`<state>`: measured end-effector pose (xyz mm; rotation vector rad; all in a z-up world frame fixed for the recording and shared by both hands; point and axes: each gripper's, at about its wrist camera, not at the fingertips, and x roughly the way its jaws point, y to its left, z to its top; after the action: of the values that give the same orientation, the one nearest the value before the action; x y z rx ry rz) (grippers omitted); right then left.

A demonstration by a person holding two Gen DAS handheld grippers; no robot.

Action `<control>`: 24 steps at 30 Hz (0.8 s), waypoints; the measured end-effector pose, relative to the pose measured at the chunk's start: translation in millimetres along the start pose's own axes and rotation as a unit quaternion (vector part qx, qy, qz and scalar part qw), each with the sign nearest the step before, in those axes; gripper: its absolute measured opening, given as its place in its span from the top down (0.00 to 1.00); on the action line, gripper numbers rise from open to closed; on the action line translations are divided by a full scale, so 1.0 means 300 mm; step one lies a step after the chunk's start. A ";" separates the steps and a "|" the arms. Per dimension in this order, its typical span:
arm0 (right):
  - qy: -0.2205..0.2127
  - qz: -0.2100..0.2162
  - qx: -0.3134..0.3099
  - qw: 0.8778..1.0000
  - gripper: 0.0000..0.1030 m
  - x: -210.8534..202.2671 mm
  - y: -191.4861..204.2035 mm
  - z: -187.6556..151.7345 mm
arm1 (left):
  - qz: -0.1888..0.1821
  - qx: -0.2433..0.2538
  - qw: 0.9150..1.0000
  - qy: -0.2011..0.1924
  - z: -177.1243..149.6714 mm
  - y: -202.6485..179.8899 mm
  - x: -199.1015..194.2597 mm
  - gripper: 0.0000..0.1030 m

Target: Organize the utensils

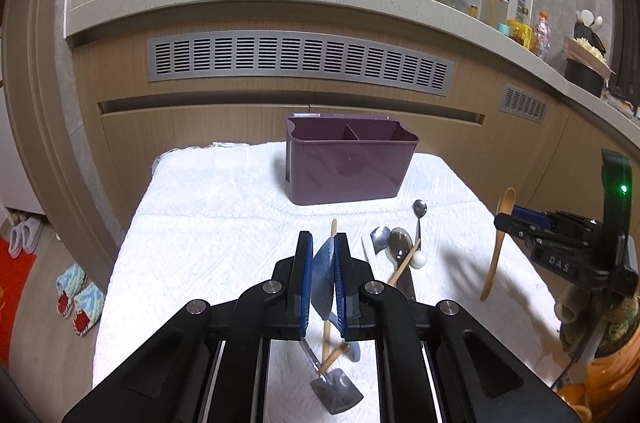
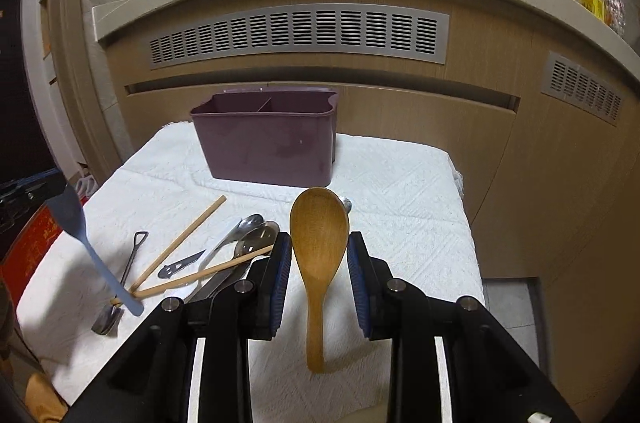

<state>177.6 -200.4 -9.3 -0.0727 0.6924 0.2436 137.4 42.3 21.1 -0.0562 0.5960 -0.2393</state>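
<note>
The purple plastic box [image 2: 264, 143] is set near the far edge of the white bumpy cloth [image 2: 400, 191] on the bench. The box is split by a thin wall into two parts, and nothing is seen inside either part.

In front of the box, a pile is made by shiny metal spoons [image 2: 256, 235], two thin wooden chopsticks [image 2: 180, 243] that are crossed, and a small dark shovel-shaped spoon [image 1: 336, 387].

A smooth brown wooden spoon [image 2: 318, 263] is held up off the cloth by the right gripper [image 2: 319, 279], bowl up, with the fingers narrow around its neck.

A flat blue-grey spatula [image 1: 323, 279] is pinched by the nearly shut fingers of the left gripper [image 1: 323, 277].

Bare cloth is left to the left of the pile and right of the box.
</note>
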 end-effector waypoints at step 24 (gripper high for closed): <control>-0.023 0.037 -0.058 0.997 0.91 -0.076 0.088 -0.029 | 0.025 0.025 0.999 -0.025 0.020 -0.047 0.027 0.93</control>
<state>148.8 -180.5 -1.1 -0.1513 0.6352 0.3564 144.4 26.6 23.2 0.0015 0.5405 -0.2047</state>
